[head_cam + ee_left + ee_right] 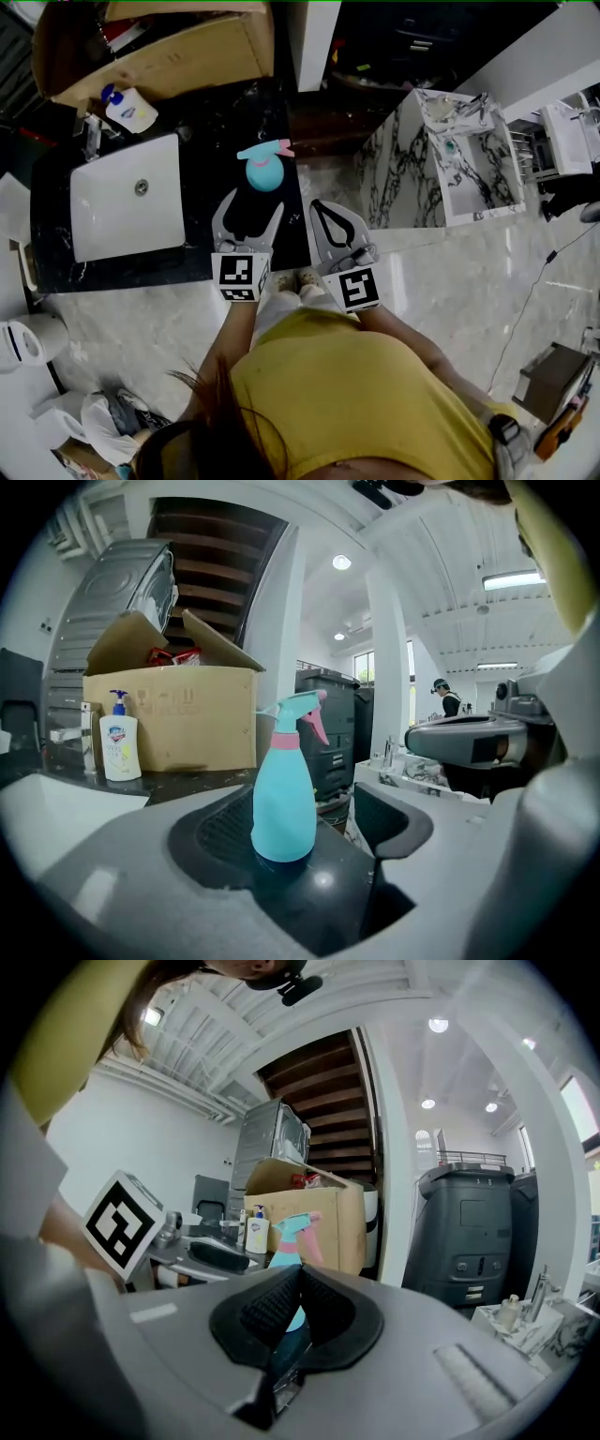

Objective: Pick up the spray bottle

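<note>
A teal spray bottle (265, 171) with a pink trigger stands upright on the black countertop (202, 122), near its right edge. My left gripper (250, 204) points at it with its jaws open. In the left gripper view the spray bottle (284, 799) stands just ahead of my left gripper (317, 847), centred on the gap between its jaws, and the pads do not touch it. My right gripper (317, 206) hangs beside the left one at the counter's right edge, shut on nothing. Past my right gripper (296, 1283) the spray bottle (286, 1230) partly shows.
A white sink (127, 211) is set in the counter's left part. A soap pump bottle (129, 110) and an open cardboard box (178, 47) stand behind it. A marble-patterned vanity (450, 159) stands on the floor to the right. A dark bin (469, 1232) stands further back.
</note>
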The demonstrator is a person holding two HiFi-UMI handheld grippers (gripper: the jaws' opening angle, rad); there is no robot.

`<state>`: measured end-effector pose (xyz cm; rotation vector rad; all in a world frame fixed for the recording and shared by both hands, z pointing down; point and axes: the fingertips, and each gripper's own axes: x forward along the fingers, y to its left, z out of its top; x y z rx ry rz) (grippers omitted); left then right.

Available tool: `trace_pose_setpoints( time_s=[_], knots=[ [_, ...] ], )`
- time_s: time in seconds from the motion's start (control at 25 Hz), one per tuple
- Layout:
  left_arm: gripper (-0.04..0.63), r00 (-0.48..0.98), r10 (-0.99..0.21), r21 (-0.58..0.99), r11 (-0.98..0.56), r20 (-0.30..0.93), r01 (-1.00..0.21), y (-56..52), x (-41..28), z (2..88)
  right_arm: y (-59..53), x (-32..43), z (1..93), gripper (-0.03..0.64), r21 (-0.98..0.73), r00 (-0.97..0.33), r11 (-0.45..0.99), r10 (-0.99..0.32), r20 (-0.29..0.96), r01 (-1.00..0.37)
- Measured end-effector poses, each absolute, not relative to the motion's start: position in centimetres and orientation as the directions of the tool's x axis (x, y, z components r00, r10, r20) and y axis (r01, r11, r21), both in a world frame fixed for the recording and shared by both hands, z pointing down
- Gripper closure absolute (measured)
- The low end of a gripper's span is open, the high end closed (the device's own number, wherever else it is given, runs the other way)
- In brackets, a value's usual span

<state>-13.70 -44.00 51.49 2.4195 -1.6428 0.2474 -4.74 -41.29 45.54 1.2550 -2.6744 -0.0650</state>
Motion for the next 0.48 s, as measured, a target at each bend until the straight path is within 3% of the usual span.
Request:
trace_pose_setpoints(
  time_s=[0.48],
  knots=[
    [0.136, 0.392, -0.845, 0.075, -0.393, 0.363, -0.917, -49.3, -13.6, 56.6, -43.8, -5.3, 47.5, 0.615, 0.107, -0.61, 0.637, -0.765, 0.205, -0.763]
  ],
)
